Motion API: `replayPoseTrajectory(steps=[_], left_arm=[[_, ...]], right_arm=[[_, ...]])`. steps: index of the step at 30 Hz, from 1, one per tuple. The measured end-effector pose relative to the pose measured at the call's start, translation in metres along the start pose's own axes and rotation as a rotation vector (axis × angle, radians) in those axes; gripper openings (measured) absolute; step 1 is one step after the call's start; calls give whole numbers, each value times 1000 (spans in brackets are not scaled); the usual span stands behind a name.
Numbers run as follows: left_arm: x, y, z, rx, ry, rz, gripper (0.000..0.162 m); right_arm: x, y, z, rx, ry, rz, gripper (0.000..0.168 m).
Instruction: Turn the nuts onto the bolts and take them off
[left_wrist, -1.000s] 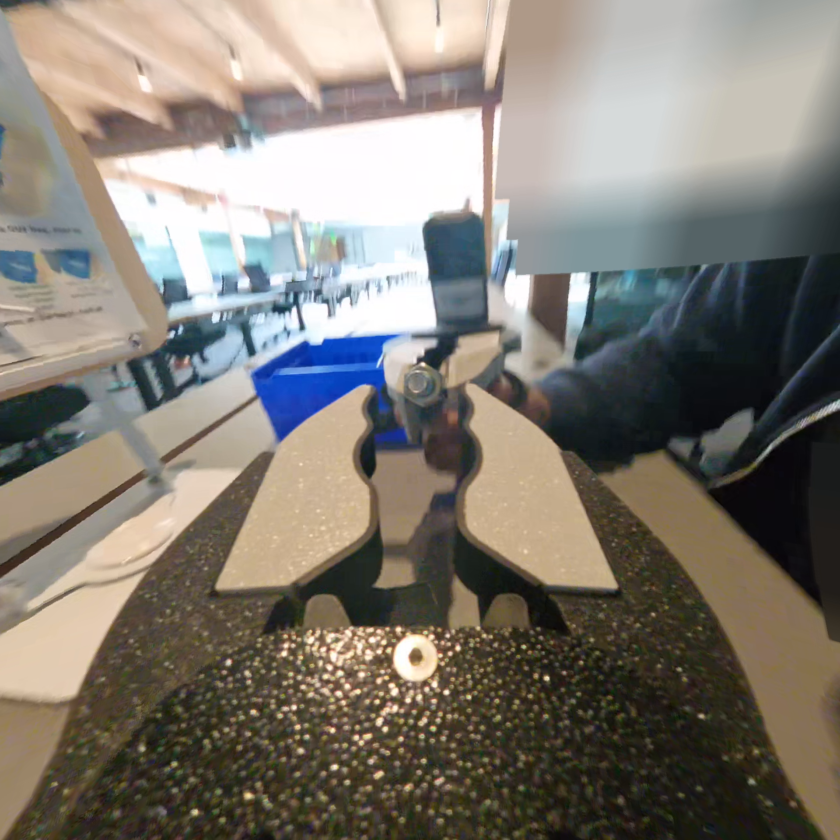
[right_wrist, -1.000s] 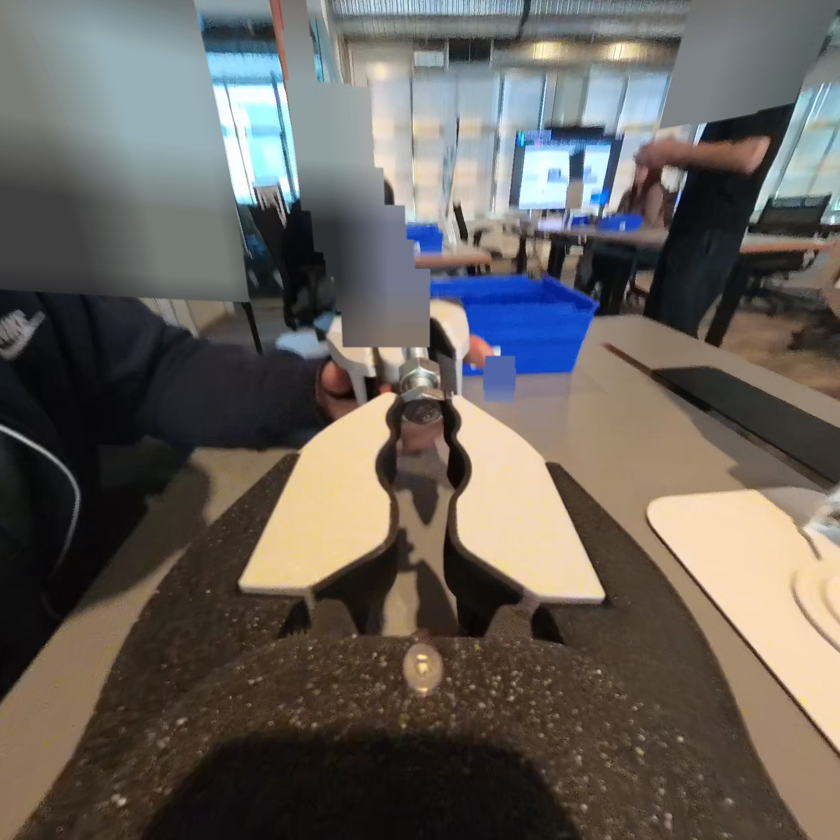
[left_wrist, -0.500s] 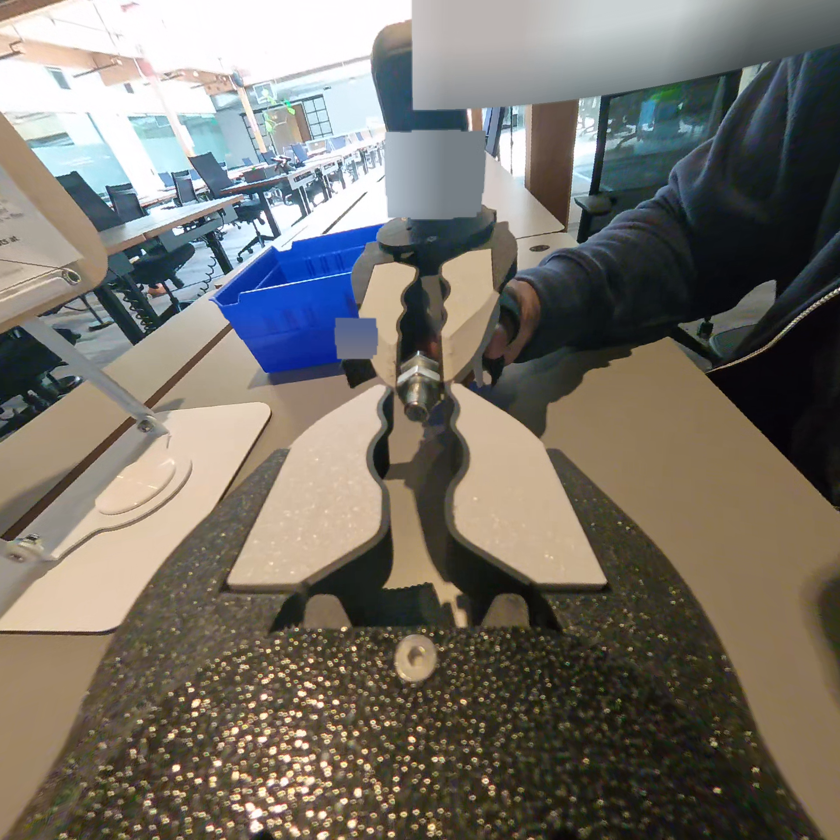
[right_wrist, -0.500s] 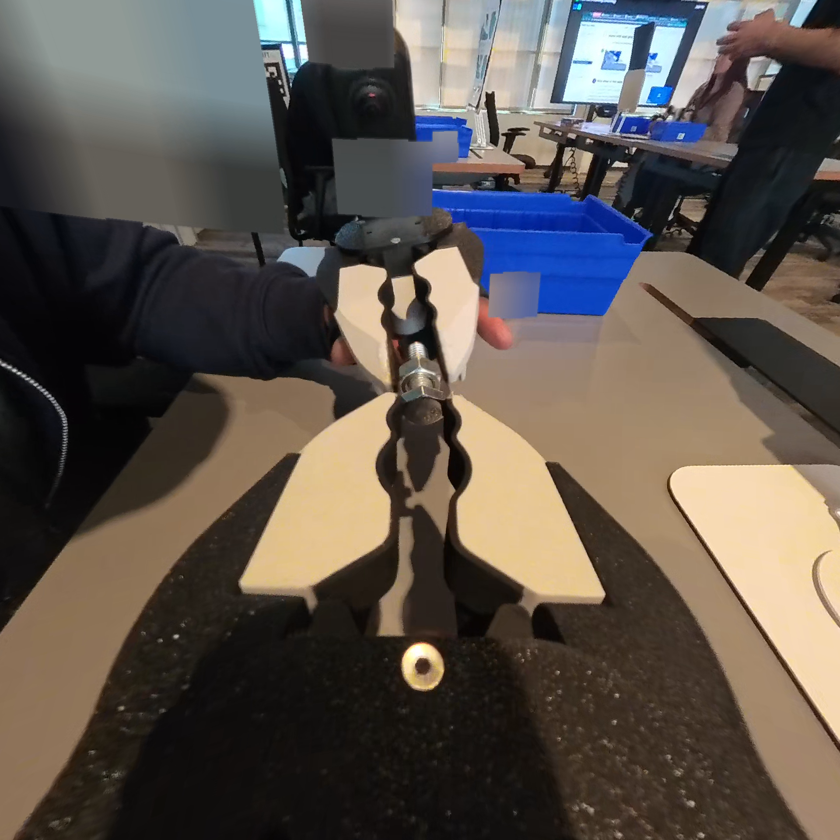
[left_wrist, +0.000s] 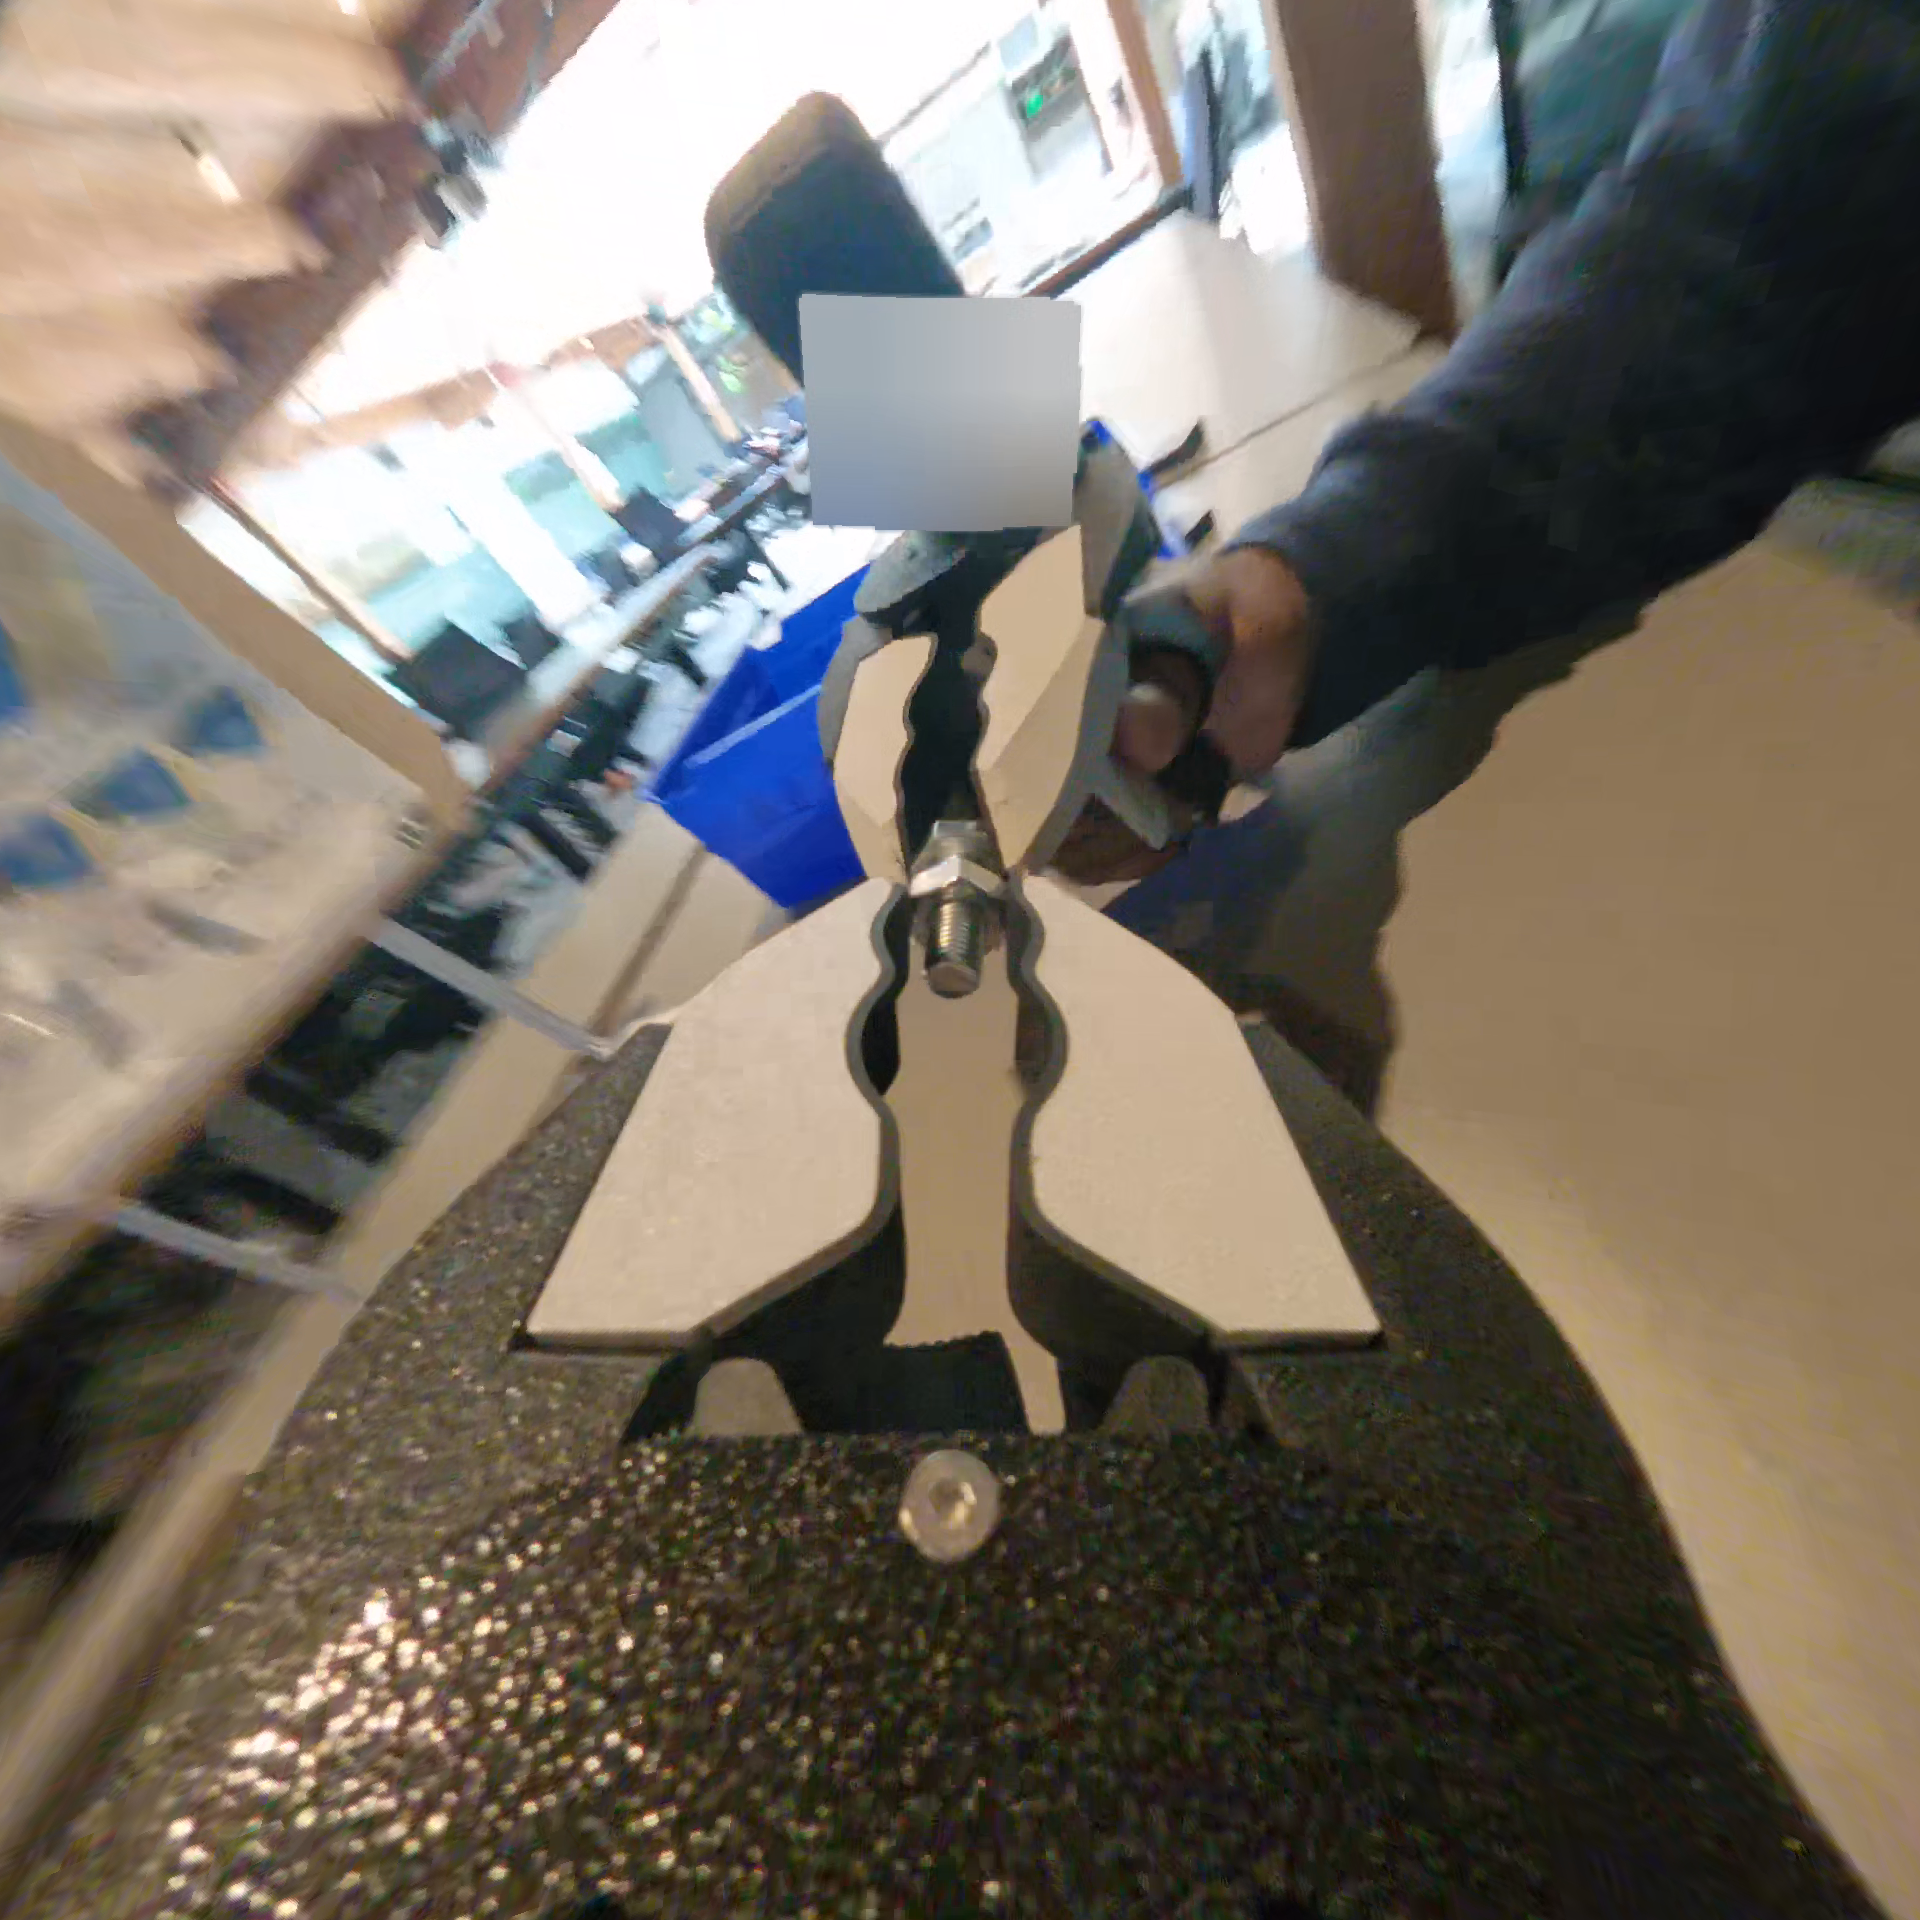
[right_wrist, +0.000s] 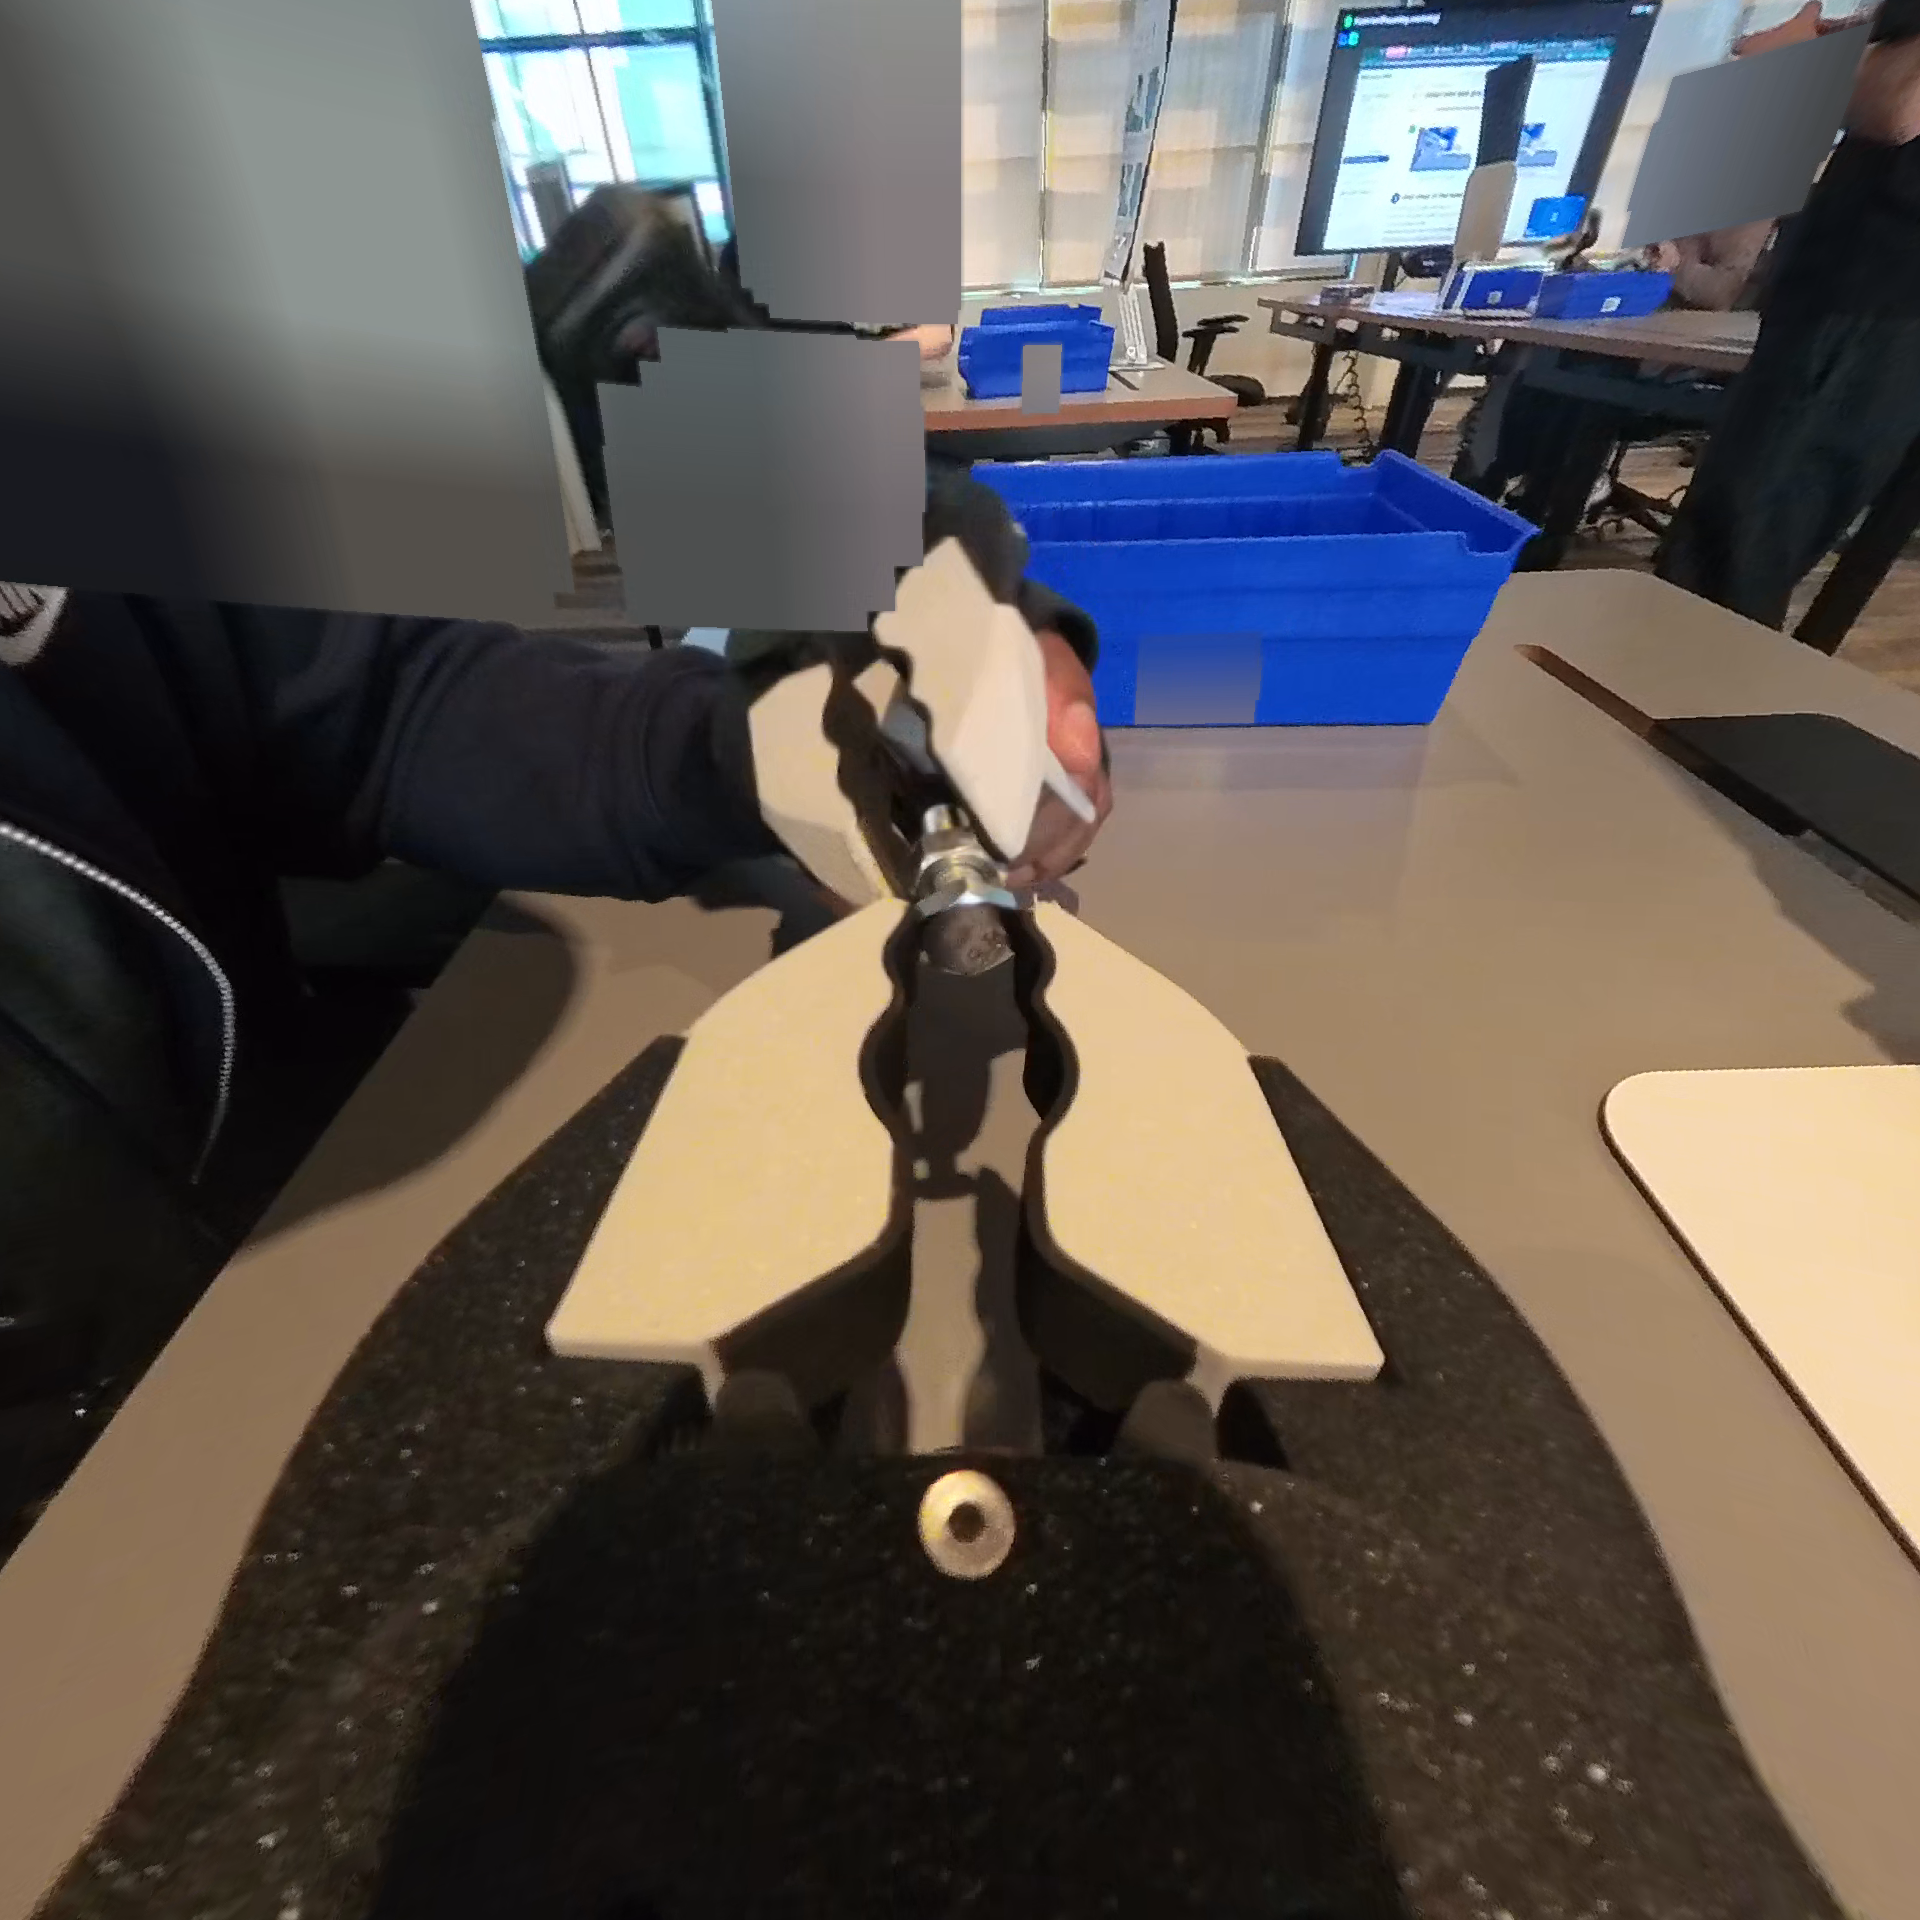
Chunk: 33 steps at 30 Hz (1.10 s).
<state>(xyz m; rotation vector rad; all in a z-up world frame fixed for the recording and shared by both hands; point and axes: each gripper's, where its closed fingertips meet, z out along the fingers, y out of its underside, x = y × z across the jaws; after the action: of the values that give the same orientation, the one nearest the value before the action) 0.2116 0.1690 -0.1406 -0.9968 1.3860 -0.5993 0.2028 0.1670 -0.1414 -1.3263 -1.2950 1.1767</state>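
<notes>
A steel bolt with a nut on it is held in the air between my two grippers, which face each other over the grey table (right_wrist: 1455, 883). In the left wrist view my left gripper (left_wrist: 958, 894) is shut on the nut (left_wrist: 956, 860), and the bolt's threaded end (left_wrist: 951, 951) points back between its fingers. The right gripper's fingers (left_wrist: 1039, 717) show beyond it. In the right wrist view my right gripper (right_wrist: 964, 920) is shut on the bolt head (right_wrist: 968, 948). The nut (right_wrist: 951, 878) sits just past it, with the left gripper's fingers (right_wrist: 971, 686) tilted behind.
A blue bin (right_wrist: 1299, 582) stands behind the grippers and also shows in the left wrist view (left_wrist: 769, 790). A white mat (right_wrist: 1787, 1247) lies at the right, a black pad (right_wrist: 1808, 769) beyond it. A clear sign stand (left_wrist: 156, 883) is at the left. A person (right_wrist: 1829, 364) stands at the far right.
My left gripper has rolled about the bolt's axis, so its view is tilted and it looks slanted in the right view. More thread shows on the left gripper's side of the nut.
</notes>
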Motion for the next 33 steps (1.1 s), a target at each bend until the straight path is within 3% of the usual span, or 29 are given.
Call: replayPoseTrajectory(steps=[2,4,8,11,16,21,23,27,33], left_arm=[[-1,0,0,-40,-84,227,17],[-4,1,2,-61,-129,279,17],[-6,-5,1,34,-88,55,20],[-2,-10,1,112,51,-271,28],[-17,-11,-2,216,120,-671,29],[-8,-1,7,171,188,-793,29],[-5,0,8,172,207,-803,18],[-7,2,7,140,136,-636,17],[-14,8,7,-107,-224,277,17]], right_arm=[[0,-1,-1,13,-3,9,16],[3,-1,-2,19,6,13,16],[5,-3,-4,37,15,22,16],[7,-4,-5,42,36,5,16],[12,-5,-9,32,108,-73,16],[12,-5,-8,12,149,-151,16],[11,-5,-7,8,148,-160,16],[10,-4,-6,22,127,-107,17],[12,-5,-6,129,19,118,16]])
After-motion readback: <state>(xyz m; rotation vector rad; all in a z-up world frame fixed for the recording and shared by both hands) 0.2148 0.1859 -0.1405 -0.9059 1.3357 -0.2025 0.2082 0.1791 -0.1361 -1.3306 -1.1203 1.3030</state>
